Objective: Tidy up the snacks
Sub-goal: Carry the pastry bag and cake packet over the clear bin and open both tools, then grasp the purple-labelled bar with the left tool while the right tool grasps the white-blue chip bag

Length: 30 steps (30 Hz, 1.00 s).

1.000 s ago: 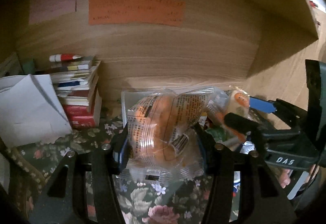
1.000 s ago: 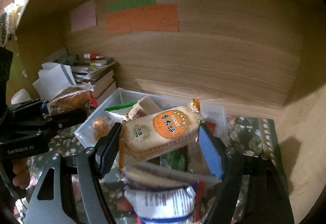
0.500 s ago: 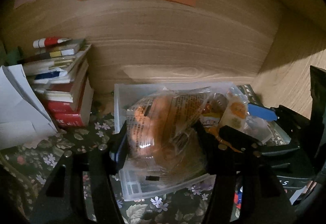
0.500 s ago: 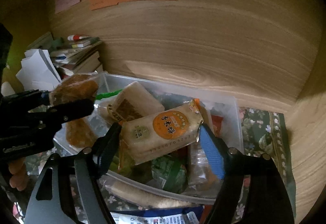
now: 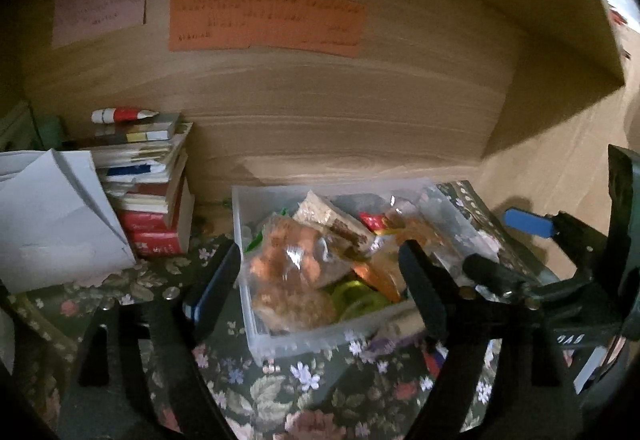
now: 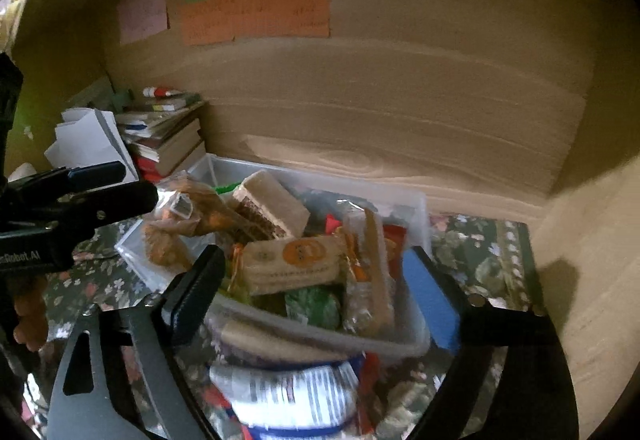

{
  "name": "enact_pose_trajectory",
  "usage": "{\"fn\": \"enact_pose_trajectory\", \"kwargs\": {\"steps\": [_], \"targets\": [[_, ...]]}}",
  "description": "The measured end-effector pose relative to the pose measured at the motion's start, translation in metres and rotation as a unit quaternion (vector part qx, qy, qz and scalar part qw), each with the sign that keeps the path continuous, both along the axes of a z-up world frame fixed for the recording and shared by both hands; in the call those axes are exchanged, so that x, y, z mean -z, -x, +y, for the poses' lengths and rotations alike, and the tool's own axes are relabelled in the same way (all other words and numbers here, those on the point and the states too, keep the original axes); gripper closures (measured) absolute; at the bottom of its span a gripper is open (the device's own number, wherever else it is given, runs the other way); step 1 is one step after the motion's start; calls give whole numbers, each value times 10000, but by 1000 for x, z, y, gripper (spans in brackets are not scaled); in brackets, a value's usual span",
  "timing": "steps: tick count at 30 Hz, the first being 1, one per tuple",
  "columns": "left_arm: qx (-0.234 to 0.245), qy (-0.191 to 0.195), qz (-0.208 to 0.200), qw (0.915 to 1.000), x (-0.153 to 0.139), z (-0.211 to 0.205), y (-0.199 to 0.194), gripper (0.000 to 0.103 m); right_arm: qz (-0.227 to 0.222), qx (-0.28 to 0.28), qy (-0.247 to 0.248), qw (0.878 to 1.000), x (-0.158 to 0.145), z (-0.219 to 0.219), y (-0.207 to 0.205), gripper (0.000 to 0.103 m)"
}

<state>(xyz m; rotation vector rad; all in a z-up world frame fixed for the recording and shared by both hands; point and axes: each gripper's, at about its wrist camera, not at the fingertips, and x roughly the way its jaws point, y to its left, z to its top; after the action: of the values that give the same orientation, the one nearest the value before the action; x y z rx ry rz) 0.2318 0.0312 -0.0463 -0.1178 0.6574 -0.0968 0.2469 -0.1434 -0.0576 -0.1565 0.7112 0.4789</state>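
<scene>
**Two snacks dropped into the box**

The step in hand looked like letting go: both snacks already lay in the clear plastic box (image 6: 416,336) on the flowery cloth (image 5: 304,392), which sat by a stack of books (image 5: 156,199). Some packets still lay on the cloth in front of the box, like the white and blue bag (image 6: 296,396), so the next move probably called for backing away and reaching for one of those.

The left gripper (image 5: 320,272) was opening, with nothing pressed between its jaws. The bag of orange buns (image 5: 288,272) lay in the near left part of the box, just past its tips.

The right gripper (image 6: 316,288) was opening too, and it was empty. The biscuit packet with the orange circle (image 6: 296,264) rested on top of the other snacks, between the wide jaws but apart from them
</scene>
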Motion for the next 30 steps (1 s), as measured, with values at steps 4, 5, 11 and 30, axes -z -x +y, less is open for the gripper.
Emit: {"fn": "enact_pose_trajectory", "kwargs": {"steps": [4, 5, 11, 30], "targets": [[110, -14, 84, 9999, 7, -7, 15, 14, 10, 92, -27, 10000, 1, -17, 14, 4], [150, -17, 117, 9998, 9, -9, 19, 14, 42, 132, -38, 9999, 4, -23, 19, 4], [363, -43, 335, 9988, 29, -28, 33, 14, 375, 219, -138, 9990, 22, -41, 36, 3], [614, -174, 888, 9940, 89, -42, 23, 39, 1217, -322, 95, 9920, 80, -8, 24, 21]]}}
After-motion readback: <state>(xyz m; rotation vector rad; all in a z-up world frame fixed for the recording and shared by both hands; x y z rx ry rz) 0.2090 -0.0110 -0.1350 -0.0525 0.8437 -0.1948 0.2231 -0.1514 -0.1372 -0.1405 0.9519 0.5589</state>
